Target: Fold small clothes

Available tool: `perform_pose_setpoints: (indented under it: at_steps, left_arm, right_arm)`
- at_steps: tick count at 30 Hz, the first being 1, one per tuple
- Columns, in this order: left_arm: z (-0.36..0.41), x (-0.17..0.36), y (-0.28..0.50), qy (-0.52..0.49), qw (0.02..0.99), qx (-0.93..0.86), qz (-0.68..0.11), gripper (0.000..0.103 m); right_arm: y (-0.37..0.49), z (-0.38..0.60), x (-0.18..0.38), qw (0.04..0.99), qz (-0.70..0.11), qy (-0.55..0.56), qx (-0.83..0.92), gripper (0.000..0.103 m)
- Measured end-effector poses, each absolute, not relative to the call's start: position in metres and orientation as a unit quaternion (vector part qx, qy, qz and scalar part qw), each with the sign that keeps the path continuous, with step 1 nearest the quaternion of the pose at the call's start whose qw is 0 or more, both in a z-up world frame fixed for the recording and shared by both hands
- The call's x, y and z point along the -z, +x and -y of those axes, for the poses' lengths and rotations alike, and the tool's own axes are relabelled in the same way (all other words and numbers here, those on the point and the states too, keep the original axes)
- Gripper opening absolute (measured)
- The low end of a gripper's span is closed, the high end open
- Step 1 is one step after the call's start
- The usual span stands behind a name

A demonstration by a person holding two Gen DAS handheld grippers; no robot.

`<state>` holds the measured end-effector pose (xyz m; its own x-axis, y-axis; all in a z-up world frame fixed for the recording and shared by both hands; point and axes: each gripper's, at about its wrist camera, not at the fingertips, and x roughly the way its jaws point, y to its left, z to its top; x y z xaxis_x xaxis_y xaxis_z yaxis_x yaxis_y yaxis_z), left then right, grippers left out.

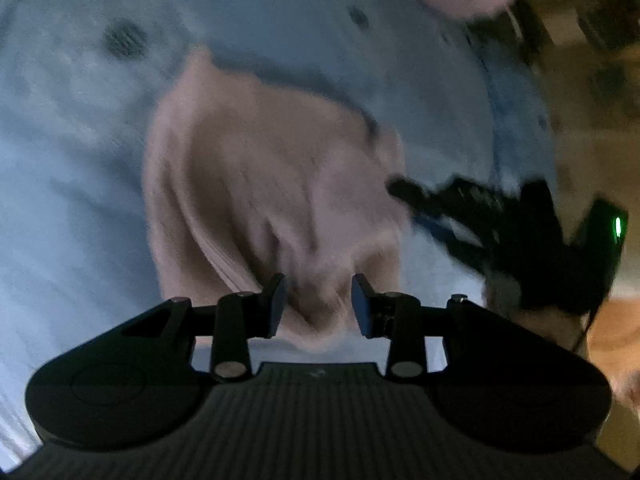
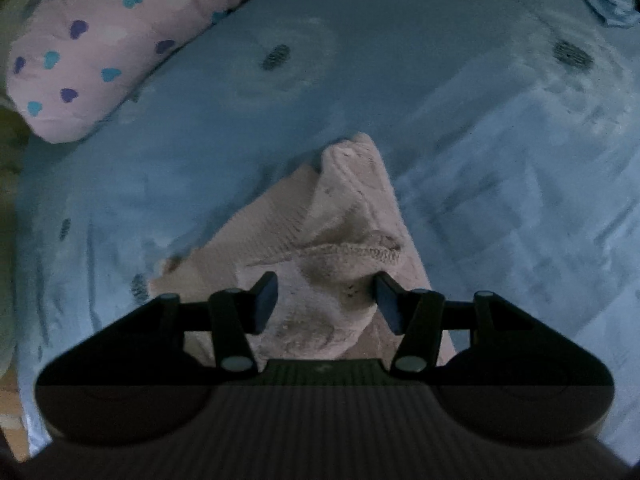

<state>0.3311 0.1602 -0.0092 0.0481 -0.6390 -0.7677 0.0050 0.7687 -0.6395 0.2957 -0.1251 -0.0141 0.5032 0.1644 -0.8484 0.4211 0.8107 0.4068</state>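
Left gripper (image 1: pixel 319 304) low in its own view, fingers spread apart with a bunched fold of the pink knit garment (image 1: pixel 264 184) lying in the gap between them; no contact with the pads can be made out, the view is smeared by motion blur. Right gripper (image 2: pixel 326 304) likewise spread wide, the garment (image 2: pixel 340 232) rumpled between and just beyond its fingers, a ribbed knitted edge running across the cloth just ahead of the tips. Garment lies on a light blue bedsheet (image 2: pixel 480 160) printed with dark round spots, one corner of it peaked up toward the far side. In the left view the right gripper (image 1: pixel 520 232) shows as a dark blurred shape at the garment's right edge, green light on its body. Farther back, a pink pillow (image 2: pixel 92 52) with blue and purple hearts rests on the sheet, well apart from the garment
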Motion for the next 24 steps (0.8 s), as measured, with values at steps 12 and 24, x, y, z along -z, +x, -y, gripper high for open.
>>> perform_pose_setpoints:
  at_steps: [12, 24]
  left_arm:
    - [-0.145, 0.032, 0.310, -0.227, 0.685, 0.166, -0.672, 0.051]
    - [-0.140, 0.033, 0.284, -0.197, 0.707, 0.118, -0.669, 0.059]
  right_arm:
    - [0.318, 0.106, -0.024, 0.834, -0.473, 0.282, -0.042, 0.008]
    - [0.338, 0.085, -0.026, 0.823, -0.468, 0.299, -0.119, 0.008]
